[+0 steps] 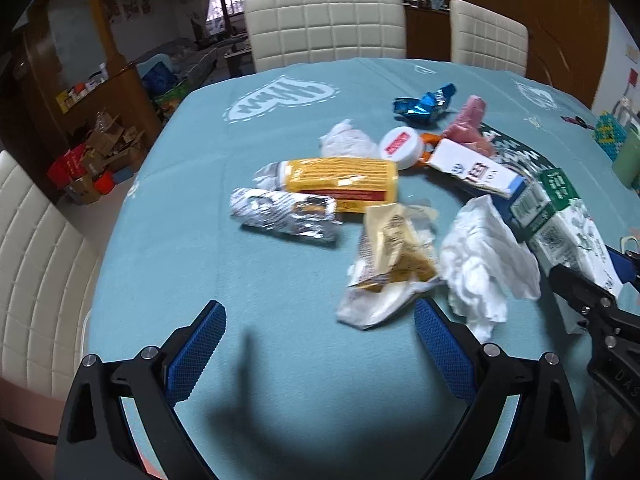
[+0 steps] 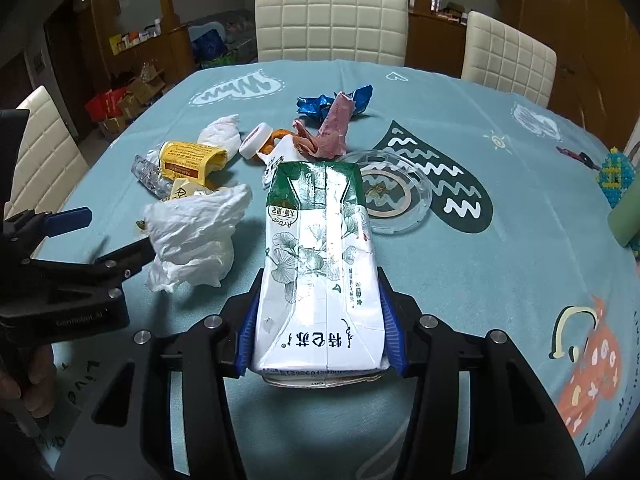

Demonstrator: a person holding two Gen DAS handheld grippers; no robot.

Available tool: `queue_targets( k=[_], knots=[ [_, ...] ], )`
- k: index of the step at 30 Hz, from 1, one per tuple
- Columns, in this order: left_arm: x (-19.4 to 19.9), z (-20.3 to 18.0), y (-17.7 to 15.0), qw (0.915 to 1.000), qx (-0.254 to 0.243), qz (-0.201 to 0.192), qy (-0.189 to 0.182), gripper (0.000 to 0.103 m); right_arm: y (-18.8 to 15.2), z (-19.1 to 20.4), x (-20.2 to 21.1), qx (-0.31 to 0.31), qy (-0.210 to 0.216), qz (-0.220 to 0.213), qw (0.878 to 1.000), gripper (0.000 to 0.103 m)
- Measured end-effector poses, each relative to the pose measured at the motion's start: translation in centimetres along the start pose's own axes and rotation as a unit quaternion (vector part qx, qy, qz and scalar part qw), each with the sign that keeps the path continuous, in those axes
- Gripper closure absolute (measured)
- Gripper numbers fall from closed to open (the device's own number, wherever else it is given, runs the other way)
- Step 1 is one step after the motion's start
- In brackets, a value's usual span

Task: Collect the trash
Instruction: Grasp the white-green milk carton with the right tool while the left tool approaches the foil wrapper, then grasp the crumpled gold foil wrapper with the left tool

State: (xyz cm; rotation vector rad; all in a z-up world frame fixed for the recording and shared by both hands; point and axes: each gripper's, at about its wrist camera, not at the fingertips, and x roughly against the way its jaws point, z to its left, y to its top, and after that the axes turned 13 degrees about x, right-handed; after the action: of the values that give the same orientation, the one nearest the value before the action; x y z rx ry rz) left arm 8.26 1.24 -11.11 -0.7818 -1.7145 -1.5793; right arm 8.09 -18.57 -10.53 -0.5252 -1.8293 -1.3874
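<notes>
A green and white milk carton (image 2: 320, 248) lies lengthwise on the blue tablecloth (image 2: 480, 280), and my right gripper (image 2: 320, 300) is shut on its near end, pads against both sides. To its left lies a crumpled white tissue (image 1: 488, 256), then a cream wrapper (image 1: 392, 256), a silver foil wrapper (image 1: 284, 216) and a yellow packet (image 1: 344, 180). My left gripper (image 1: 320, 312) stands open just above the cloth with nothing between its fingers; the right pad is beside the cream wrapper's near edge. Farther back are a blue foil wrapper (image 1: 424, 104), a pink wrapper (image 1: 468, 124) and a white cap (image 1: 402, 146).
A clear plastic lid (image 2: 396, 196) lies right of the carton. A green cup (image 2: 624, 216) and a beaded item (image 2: 616, 176) stand at the right edge. Cream padded chairs (image 2: 332, 24) ring the table. A second white and blue carton (image 1: 476, 168) lies behind the pile.
</notes>
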Motion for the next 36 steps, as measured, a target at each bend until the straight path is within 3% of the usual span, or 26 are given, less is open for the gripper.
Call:
queue_targets(
  k=[12,14,15,19,36],
  knots=[
    [-1.9,-1.7,0.9,0.9997,-0.014,0.019,-0.002,0.013,-0.1,-0.6,-0.6,-0.006,0.010,0.002,1.000,0.051],
    [-2.2,-1.6,0.8,0.9994,-0.010,0.029,-0.017,0.031,-0.1,-0.5,-0.5,-0.006,0.009,0.002,1.000,0.051],
    [-2.0,-1.4,0.9,0.9987,-0.005,0.035,-0.036,0.046,0.0,-0.5,-0.5,-0.006,0.009,0.002,1.000,0.051],
    [-1.1,-1.4,0.6,0.9981,-0.025,0.024,-0.051,0.060,0.2,-0.2,-0.3,-0.002,0.010,0.000,1.000,0.051],
    [4.2,5.0,-0.7,0.9988,0.008,-0.034,-0.034,0.065,1.6,3.9,3.4,0.041,0.007,-0.044,0.998,0.051]
  ],
)
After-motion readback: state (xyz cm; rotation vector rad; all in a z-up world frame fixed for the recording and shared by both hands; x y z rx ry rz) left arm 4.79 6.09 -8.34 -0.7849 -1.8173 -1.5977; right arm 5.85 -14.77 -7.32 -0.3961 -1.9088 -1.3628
